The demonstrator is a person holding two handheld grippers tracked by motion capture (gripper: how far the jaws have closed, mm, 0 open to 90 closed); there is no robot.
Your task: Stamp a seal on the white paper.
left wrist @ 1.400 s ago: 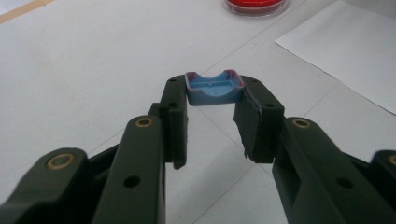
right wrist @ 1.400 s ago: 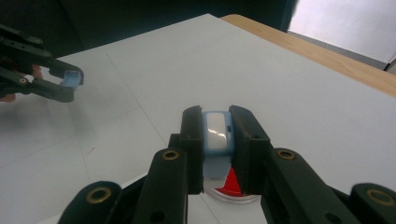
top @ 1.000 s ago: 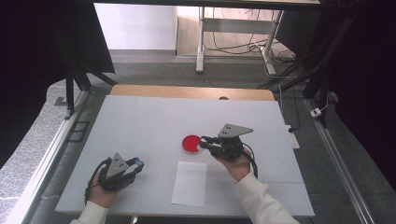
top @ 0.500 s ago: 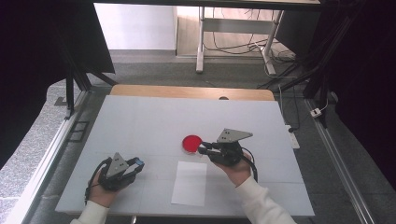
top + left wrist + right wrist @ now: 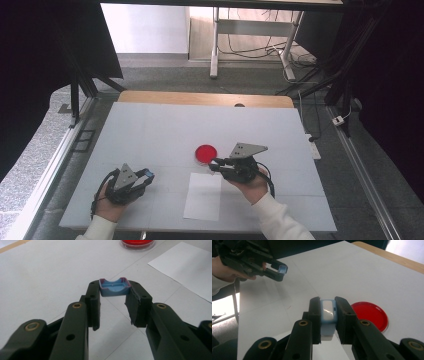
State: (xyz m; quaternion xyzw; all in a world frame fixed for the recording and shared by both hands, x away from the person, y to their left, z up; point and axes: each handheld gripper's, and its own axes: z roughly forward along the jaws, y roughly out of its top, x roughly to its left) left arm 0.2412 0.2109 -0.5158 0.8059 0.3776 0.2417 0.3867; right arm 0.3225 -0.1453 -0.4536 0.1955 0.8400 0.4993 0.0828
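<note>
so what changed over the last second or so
The right gripper drew back from the red dish toward the person, ending by the far edge of the paper sheet, still shut on its pale blue piece. The left gripper stayed put, clamping its blue cap. Dish and paper didn't move.

Glossy red plastic dish [image 5: 206,153], matt white paper [image 5: 203,196].

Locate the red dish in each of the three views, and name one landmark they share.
High view: the red dish sits mid-table, just left of the right gripper.
Left gripper view: it is cut off by the top edge, beyond the left gripper.
Right gripper view: it lies right of the jaws.
Shared landmark: the white paper sheet, next to the dish.
</note>
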